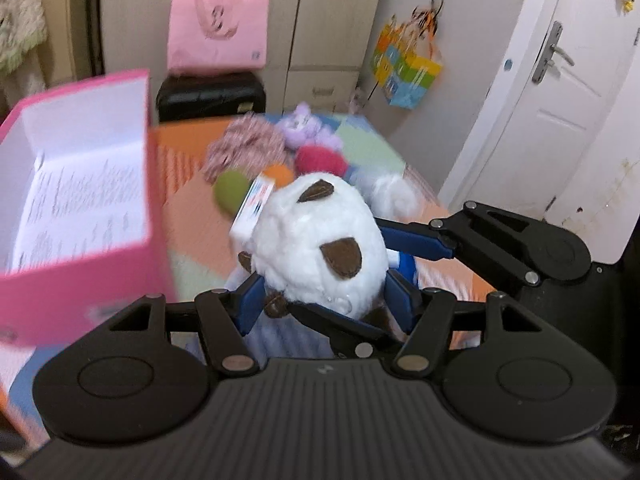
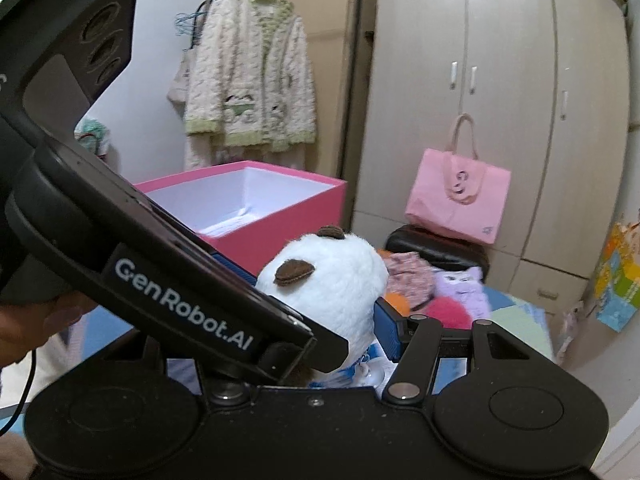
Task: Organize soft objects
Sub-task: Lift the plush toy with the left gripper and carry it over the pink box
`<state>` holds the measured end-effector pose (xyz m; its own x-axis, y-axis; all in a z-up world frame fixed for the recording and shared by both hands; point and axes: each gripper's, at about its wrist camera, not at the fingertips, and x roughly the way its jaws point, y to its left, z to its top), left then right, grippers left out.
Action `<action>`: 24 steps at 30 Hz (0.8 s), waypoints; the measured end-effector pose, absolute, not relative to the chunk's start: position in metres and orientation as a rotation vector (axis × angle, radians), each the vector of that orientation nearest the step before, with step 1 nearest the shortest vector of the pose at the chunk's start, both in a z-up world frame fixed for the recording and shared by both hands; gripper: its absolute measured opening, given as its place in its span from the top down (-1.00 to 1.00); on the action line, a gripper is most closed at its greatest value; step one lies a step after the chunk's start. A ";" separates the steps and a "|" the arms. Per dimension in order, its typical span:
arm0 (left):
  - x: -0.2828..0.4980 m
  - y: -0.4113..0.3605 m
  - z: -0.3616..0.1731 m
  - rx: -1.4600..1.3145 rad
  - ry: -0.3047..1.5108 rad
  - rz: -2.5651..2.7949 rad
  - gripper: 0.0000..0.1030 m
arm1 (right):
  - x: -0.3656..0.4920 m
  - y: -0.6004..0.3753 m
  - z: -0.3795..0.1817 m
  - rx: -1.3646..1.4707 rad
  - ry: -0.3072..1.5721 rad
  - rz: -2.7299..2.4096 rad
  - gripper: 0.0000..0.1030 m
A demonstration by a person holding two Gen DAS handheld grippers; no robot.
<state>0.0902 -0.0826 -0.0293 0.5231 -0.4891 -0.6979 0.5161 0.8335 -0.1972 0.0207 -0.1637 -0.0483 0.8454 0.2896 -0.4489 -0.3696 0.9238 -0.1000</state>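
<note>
A white plush toy [image 1: 316,236] with brown ears and a paper tag is held above the bed. My left gripper [image 1: 326,300] is shut on the plush's lower body with its blue pads. My right gripper [image 2: 320,320] also closes on the same plush [image 2: 332,280] from the right; its blue finger [image 1: 416,240] shows in the left wrist view. The left gripper's body [image 2: 168,272] crosses the right wrist view and hides the right gripper's left finger. An open pink box [image 1: 76,208] with a white inside stands to the left; it also shows in the right wrist view [image 2: 280,216].
Several soft toys lie on the patchwork bed [image 1: 192,208]: a pink knitted piece [image 1: 244,148], a purple plush [image 1: 308,128], a red pompom [image 1: 320,160], a green ball [image 1: 230,192]. A pink bag [image 1: 218,32] sits on a black case [image 1: 210,94]. Wardrobe [image 2: 500,80] and door [image 1: 560,92] stand behind.
</note>
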 end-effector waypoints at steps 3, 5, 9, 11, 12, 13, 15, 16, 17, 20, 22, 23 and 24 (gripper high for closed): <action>0.080 -0.063 -0.027 0.032 0.864 -0.574 -0.21 | 0.012 -0.143 -0.045 -0.208 0.481 0.396 -0.24; 0.073 -0.048 -0.022 0.027 0.874 -0.540 -0.21 | 0.008 -0.131 -0.043 -0.205 0.487 0.428 -0.24; 0.064 -0.021 -0.012 0.011 0.887 -0.483 -0.21 | 0.007 -0.107 -0.034 -0.205 0.478 0.504 -0.24; 0.062 -0.010 -0.006 0.007 0.889 -0.458 -0.21 | 0.008 -0.098 -0.030 -0.209 0.472 0.534 -0.24; 0.061 -0.005 -0.003 0.008 0.889 -0.451 -0.21 | 0.010 -0.092 -0.027 -0.212 0.469 0.549 -0.25; 0.063 0.000 0.000 0.010 0.890 -0.447 -0.21 | 0.010 -0.088 -0.025 -0.215 0.466 0.557 -0.25; 0.066 0.007 0.007 0.015 0.891 -0.442 -0.21 | 0.012 -0.080 -0.020 -0.226 0.456 0.567 -0.25; 0.068 0.011 0.009 0.016 0.888 -0.440 -0.21 | 0.014 -0.075 -0.018 -0.230 0.453 0.569 -0.26; 0.071 0.014 0.012 0.016 0.882 -0.436 -0.21 | 0.017 -0.072 -0.016 -0.233 0.450 0.570 -0.26; 0.084 0.020 0.019 0.012 0.864 -0.432 -0.21 | 0.031 -0.065 -0.009 -0.236 0.440 0.569 -0.26; 0.095 0.023 0.023 0.012 0.852 -0.442 -0.21 | 0.042 -0.063 -0.004 -0.234 0.435 0.563 -0.26; 0.100 0.024 0.025 0.012 0.846 -0.448 -0.21 | 0.047 -0.061 -0.002 -0.241 0.430 0.559 -0.26; 0.106 0.026 0.027 0.010 0.838 -0.454 -0.21 | 0.053 -0.060 0.000 -0.248 0.425 0.551 -0.26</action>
<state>0.1056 0.0257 0.0266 0.5793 -0.3842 -0.7188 0.3916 0.9047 -0.1679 0.0532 -0.0601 0.0003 0.7684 0.4521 -0.4529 -0.5528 0.8255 -0.1136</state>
